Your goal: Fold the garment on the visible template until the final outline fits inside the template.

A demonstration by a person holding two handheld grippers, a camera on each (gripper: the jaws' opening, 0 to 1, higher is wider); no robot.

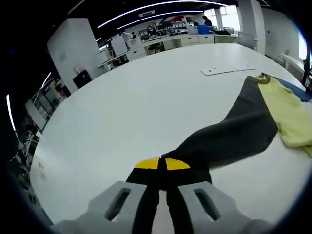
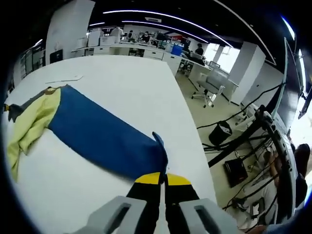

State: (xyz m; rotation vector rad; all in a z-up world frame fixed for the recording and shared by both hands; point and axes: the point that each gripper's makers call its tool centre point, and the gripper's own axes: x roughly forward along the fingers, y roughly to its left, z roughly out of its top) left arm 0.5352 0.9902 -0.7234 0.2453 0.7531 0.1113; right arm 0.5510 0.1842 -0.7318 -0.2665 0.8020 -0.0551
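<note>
My left gripper (image 1: 162,165) has its yellow-tipped jaws pressed together on the end of the garment's dark grey sleeve (image 1: 229,136), which stretches across the white table (image 1: 122,112) to the yellow body (image 1: 287,112). My right gripper (image 2: 162,179) is clamped the same way on the blue sleeve (image 2: 102,136) near the table's edge. A thin white sheet (image 1: 226,70), possibly the template, lies well beyond the garment.

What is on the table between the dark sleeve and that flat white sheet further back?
Nothing: in the left gripper view, bare white table runs from the dark sleeve to the flat white sheet.
</note>
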